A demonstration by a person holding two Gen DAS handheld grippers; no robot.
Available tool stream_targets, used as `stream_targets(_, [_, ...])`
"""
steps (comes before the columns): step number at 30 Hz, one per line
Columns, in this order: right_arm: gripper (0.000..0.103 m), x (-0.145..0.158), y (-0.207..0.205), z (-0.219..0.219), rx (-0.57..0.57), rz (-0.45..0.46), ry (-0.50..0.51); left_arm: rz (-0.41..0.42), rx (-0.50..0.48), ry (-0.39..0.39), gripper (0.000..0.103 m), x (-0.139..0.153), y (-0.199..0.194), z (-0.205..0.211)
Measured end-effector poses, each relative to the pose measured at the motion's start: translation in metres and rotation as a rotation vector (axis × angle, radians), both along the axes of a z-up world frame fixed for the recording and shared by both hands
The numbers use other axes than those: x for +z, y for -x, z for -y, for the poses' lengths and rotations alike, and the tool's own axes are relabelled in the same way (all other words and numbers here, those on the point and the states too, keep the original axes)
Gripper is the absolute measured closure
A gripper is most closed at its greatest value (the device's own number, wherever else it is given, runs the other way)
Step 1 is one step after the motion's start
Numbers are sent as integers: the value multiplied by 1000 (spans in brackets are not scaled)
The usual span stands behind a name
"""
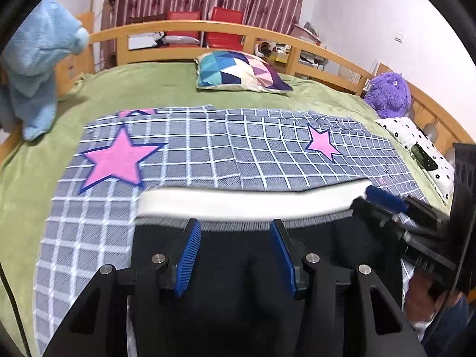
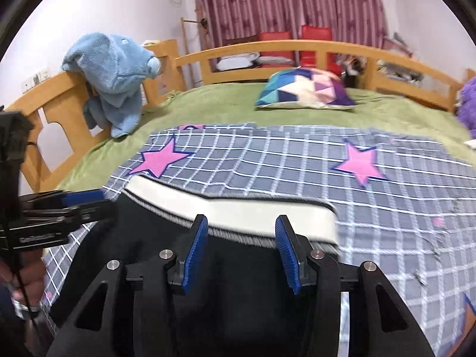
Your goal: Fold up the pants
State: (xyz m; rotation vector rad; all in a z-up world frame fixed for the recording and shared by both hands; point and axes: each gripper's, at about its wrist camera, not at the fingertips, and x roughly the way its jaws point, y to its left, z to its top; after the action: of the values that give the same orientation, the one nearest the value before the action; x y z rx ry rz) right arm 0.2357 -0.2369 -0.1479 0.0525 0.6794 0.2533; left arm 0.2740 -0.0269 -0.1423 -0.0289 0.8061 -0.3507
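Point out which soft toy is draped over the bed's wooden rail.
The light blue plush toy, hanging over the wooden rail. The purple plush toy instead sits on the bed near the dotted pillow.

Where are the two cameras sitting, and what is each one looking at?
Left wrist view: sits on the left gripper, facing across the bed toward the curtain; shows its own open blue fingers over the black pants, with the right gripper at the right edge.
Right wrist view: sits on the right gripper, facing the same way; the left gripper shows at the left.
Both share the pants' white waistband, the checked star blanket and the colourful pillow.
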Motion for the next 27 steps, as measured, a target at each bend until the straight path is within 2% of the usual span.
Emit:
stream_targets(3, [56, -26, -25, -7, 14, -15, 48, -37, 27, -43, 57, -34, -35, 13])
stream_targets(5, [57, -49, -42, -12, -4, -60, 134, -59, 76, -118, 56, -58, -45, 18])
stream_targets(8, [64, -48, -50, -1, -45, -84, 92, -32, 100, -70, 57, -54, -43, 7])
stream_targets(10, [64, -52, -54, 7, -57, -111, 70, -17, 147, -92, 57, -51, -43, -3])
stream_targets(12, [64, -51, -51, 7, -64, -105, 81, -35, 144, -101, 59, -52, -41, -12])
stream_targets(15, [64, -48, -42, 5, -85, -75, 144, -48, 103, -127, 57, -49, -21, -23])
stream_targets(18, [64, -46, -24, 9, -102, -63, 178, -92, 79, -87, 56, -46, -2, -35])
stream_targets(20, [63, -46, -10, 9, -116, -70, 208, -128, 92, -90, 56, -50, 16, -42])
stream_targets(23, [60, -49, 17, 14, -130, -76, 210, -136, 121, -105, 56, -59, 47, -54])
stream_targets(27, [59, -53, 61, 19, -152, -88, 202, -147, 145, -64, 57, -62, 91, -69])
